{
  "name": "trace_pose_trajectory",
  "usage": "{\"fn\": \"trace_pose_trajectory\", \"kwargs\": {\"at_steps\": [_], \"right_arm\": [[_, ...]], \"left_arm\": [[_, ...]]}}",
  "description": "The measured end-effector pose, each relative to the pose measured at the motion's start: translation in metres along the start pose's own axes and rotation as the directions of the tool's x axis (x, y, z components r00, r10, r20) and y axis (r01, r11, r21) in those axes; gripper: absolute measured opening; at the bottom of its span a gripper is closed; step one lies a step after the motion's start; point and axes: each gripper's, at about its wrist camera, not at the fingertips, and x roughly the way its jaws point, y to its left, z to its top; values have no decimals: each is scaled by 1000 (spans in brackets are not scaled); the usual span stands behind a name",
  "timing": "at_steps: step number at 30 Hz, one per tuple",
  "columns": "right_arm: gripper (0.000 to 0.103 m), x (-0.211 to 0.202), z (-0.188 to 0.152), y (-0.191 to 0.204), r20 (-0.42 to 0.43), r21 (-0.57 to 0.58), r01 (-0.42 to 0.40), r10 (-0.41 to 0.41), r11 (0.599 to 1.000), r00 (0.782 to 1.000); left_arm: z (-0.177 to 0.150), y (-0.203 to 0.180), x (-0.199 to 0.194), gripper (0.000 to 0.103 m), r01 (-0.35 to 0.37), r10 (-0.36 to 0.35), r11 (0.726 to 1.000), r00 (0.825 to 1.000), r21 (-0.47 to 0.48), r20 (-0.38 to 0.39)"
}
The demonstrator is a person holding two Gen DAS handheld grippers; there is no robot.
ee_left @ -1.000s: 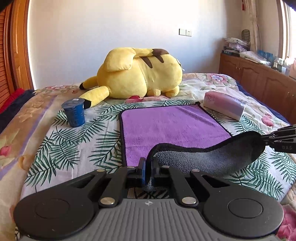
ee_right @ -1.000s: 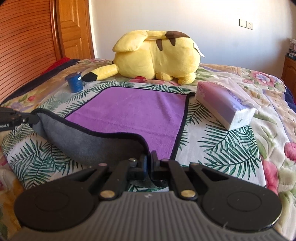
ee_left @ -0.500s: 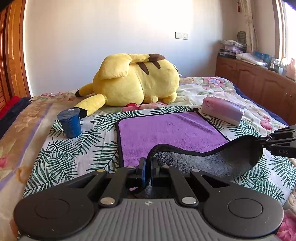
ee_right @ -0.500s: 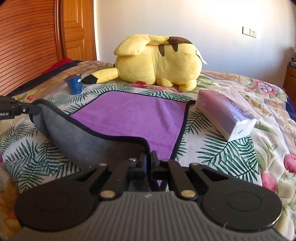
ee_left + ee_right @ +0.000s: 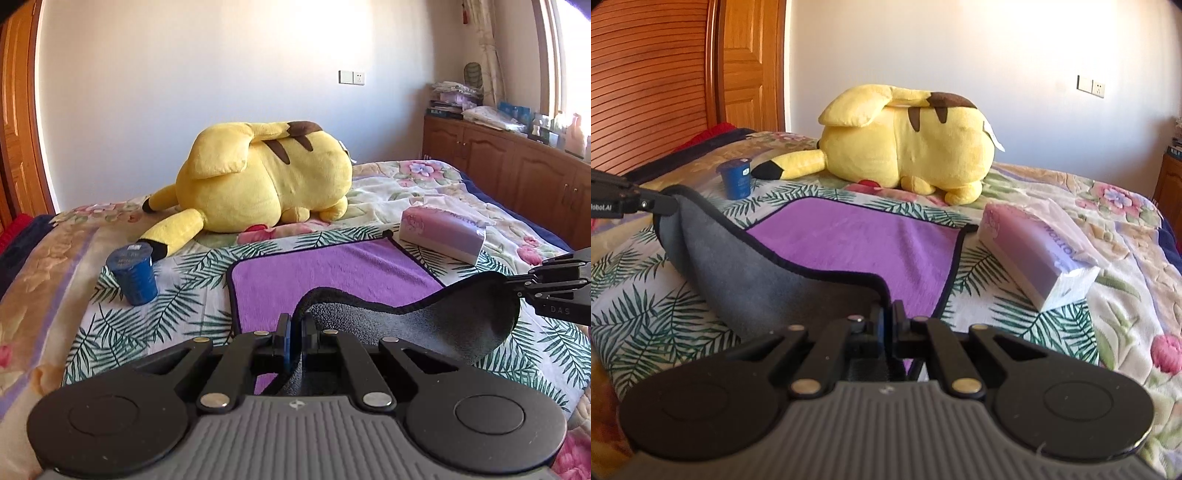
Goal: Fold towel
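Observation:
A purple towel [image 5: 332, 273] with a grey underside and black trim lies on the bed; it also shows in the right wrist view [image 5: 857, 240]. Its near edge is lifted, grey side up. My left gripper [image 5: 294, 332] is shut on the near left corner. My right gripper [image 5: 888, 321] is shut on the near right corner. Each gripper shows in the other's view, the right one [image 5: 517, 286] and the left one [image 5: 670, 203], with the raised edge sagging between them.
A large yellow plush toy [image 5: 266, 181] lies just beyond the towel. A blue cup [image 5: 135, 275] stands left of the towel. A tissue pack [image 5: 443, 232] lies at its far right corner. Wooden cabinets [image 5: 517, 166] line the right wall.
Both grippers have risen and moved forward with the near edge, lifting it higher over the purple side. The grip on both corners is unchanged.

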Motion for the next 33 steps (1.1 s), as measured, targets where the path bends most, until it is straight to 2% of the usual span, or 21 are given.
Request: {"fn": "trace_pose_trajectory", "kwargs": {"at_steps": [8, 23, 33], "right_arm": [[5, 5, 11, -2, 27, -21, 8, -7, 1000, 1000], [5, 30, 33, -12, 60, -50, 10, -7, 999, 998], [4, 40, 44, -17, 89, -79, 12, -5, 997, 996]], "left_arm": [[12, 1, 10, 0, 5, -5, 1000, 1000, 20, 8], [24, 19, 42, 0, 5, -5, 1000, 1000, -3, -1], [33, 13, 55, 0, -13, 10, 996, 999, 85, 32]]}}
